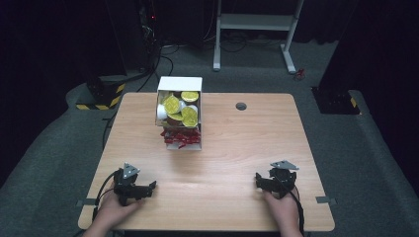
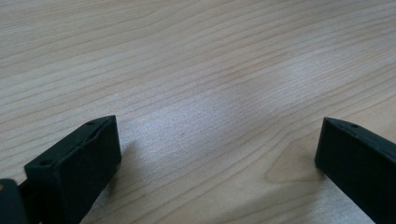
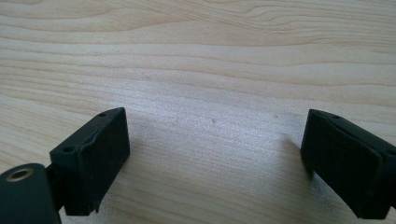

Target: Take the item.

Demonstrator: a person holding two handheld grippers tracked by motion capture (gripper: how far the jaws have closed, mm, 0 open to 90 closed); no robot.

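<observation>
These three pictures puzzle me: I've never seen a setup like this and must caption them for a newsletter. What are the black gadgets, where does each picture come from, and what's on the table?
There is no robot here: a person holds a hand-operated clamp in each hand, the left gripper and the right gripper. The wide picture comes from a camera above the wooden table. The two close-ups come from small cameras riding on each gripper, looking along its black jaws at bare wood. Both grippers stand open and hold nothing. At the table's far side lies a white box holding yellow-lidded cups and some red items I can't identify.
</observation>
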